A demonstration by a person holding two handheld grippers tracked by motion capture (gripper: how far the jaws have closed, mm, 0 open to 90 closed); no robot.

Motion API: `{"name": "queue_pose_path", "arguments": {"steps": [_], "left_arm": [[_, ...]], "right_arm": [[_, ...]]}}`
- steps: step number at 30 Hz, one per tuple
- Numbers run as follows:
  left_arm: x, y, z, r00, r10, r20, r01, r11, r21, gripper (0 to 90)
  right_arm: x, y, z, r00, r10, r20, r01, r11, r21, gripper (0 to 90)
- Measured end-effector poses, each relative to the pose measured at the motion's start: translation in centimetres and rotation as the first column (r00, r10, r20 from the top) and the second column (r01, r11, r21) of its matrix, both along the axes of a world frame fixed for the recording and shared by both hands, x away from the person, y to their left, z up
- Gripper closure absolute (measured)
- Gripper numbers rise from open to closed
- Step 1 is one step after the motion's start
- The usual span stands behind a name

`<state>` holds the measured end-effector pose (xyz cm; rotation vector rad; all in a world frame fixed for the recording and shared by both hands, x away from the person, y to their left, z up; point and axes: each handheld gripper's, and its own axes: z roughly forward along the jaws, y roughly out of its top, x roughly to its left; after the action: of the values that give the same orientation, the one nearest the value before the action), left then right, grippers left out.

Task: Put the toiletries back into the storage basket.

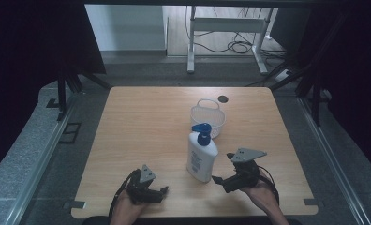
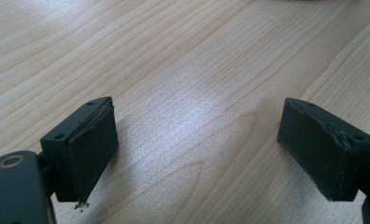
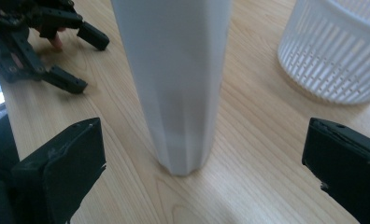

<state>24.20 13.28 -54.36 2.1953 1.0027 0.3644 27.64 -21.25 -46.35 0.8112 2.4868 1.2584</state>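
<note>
One bottle (image 1: 202,156), one basket (image 1: 207,117)

I see a white pump bottle (image 1: 202,157) with a blue top standing upright, a white basket (image 1: 207,116) near its twelve o'clock.

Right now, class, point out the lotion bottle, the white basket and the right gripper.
lotion bottle (image 1: 202,161), high view, on its white body.
white basket (image 1: 207,117), high view, on its slatted wall.
right gripper (image 3: 202,163), right gripper view, midway between its jaws.

I work in what looks like a lab recording booth: black curtains (image 1: 29,42) flank my wooden table (image 1: 146,122), metal frame rails (image 1: 38,154) run beside it, and cables (image 1: 240,46) sprawl under a white desk frame (image 1: 226,28) beyond it.
</note>
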Motion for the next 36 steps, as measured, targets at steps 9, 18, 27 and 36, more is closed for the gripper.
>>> {"name": "queue_pose_path", "arguments": {"steps": [9,18,27,36], "left_arm": [[0.0,0.0,0.0,1.0000,0.000,-0.001,0.000,1.0000,0.002,11.6],[0.0,0.0,0.0,1.0000,0.000,-0.001,0.000,1.0000,0.002,11.6],[0.0,0.0,0.0,1.0000,0.001,0.000,-0.001,1.0000,0.002,11.6],[0.0,0.0,0.0,1.0000,0.001,-0.001,-0.001,1.0000,0.002,11.6]], "right_arm": [[0.8,2.0,1.7,1.0000,0.003,0.008,-0.003,1.000,0.027,2.5],[1.3,3.8,3.0,0.9994,0.011,0.033,-0.012,1.000,0.019,6.1],[2.0,4.8,3.5,0.9991,0.008,0.041,-0.008,1.000,0.018,13.4],[2.6,5.9,3.3,0.9988,-0.008,0.049,0.008,1.000,0.016,25.8]]}}
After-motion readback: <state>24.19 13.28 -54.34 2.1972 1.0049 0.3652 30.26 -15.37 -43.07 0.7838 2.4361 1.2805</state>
